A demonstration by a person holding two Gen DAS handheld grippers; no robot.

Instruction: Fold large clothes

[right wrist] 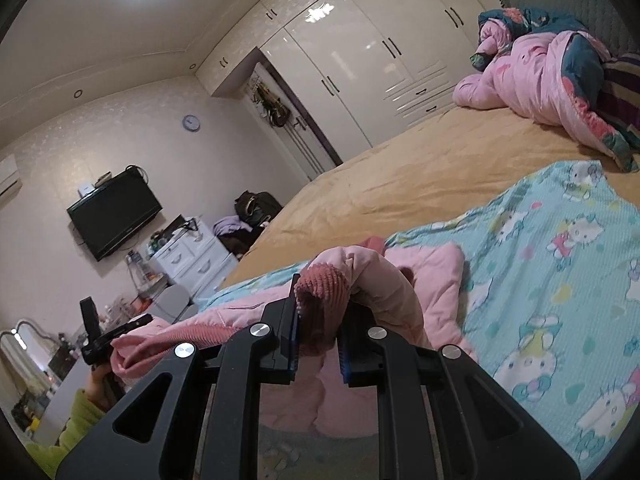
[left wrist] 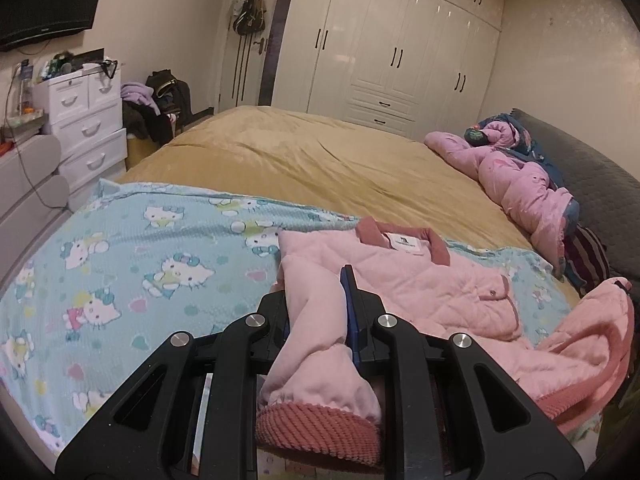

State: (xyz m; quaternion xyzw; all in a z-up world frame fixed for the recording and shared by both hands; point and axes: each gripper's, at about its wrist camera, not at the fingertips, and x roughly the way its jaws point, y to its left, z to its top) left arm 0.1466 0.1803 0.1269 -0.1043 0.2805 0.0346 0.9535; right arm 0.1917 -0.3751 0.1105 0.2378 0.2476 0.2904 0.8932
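Observation:
A pink quilted jacket [left wrist: 420, 280] with a dark pink collar lies on a blue cat-print blanket [left wrist: 140, 248] on the bed. My left gripper [left wrist: 316, 286] is shut on one sleeve, whose ribbed cuff [left wrist: 320, 428] hangs close to the camera. In the right wrist view my right gripper [right wrist: 320, 306] is shut on the other sleeve, just behind its ribbed cuff [right wrist: 322, 286]. Both sleeves are lifted off the blanket, while the jacket [right wrist: 428, 272] body stays down. At the far left of that view, a hand holds the left gripper [right wrist: 94, 340], which has pink cloth in it.
The tan bed cover [left wrist: 320, 160] stretches beyond the blanket. A heaped pink and blue quilt [left wrist: 520, 176] lies by the grey headboard [left wrist: 592, 168]. White drawers [left wrist: 88, 128], a wall TV [right wrist: 114, 214] and a white wardrobe [left wrist: 400, 48] surround the bed. A green sleeve [right wrist: 76, 428] shows low left.

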